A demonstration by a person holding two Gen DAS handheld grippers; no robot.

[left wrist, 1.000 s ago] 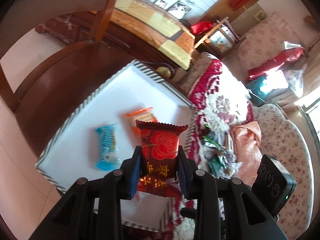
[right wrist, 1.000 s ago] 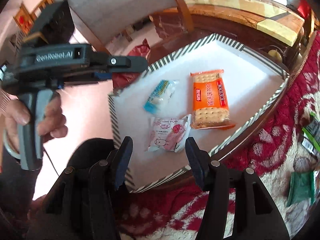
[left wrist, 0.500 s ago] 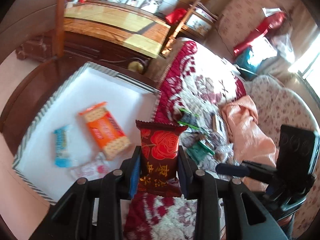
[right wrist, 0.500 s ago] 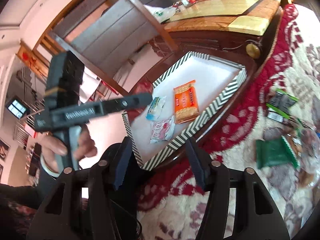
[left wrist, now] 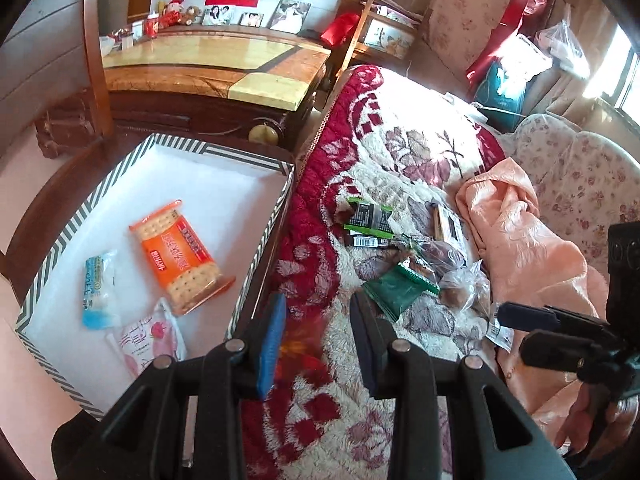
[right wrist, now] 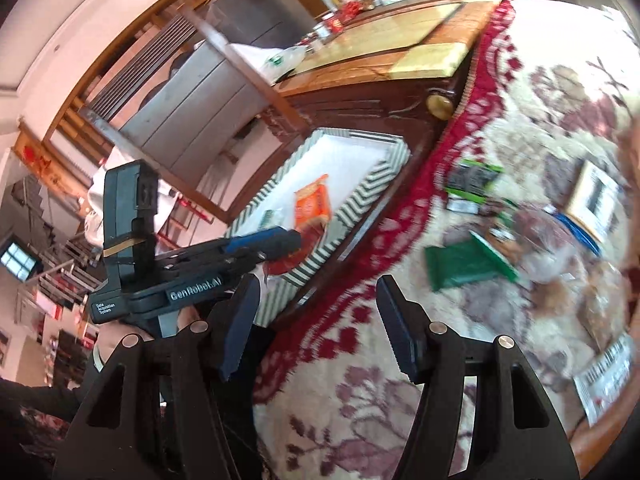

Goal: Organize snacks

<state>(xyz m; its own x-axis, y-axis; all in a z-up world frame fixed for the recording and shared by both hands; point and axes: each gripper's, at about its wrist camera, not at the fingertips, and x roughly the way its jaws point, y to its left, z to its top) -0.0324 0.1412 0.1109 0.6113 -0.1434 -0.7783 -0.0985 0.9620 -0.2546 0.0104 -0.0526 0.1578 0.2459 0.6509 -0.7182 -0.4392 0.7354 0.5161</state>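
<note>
1. Over the striped tray's (left wrist: 256,256) near edge, we hold the left hand-held gripper (left wrist: 316,320) with jaws apart; a blurred red packet (left wrist: 300,350) sits below.
2. Above the floral blanket (right wrist: 400,392), our right hand-held gripper (right wrist: 316,316) tilts, jaws apart, empty; green packet (right wrist: 460,264) lies ahead.

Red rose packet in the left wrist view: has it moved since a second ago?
Yes. The packet has dropped out of the open left gripper; it is now a red blur lower down, just right of the striped box wall.
</note>
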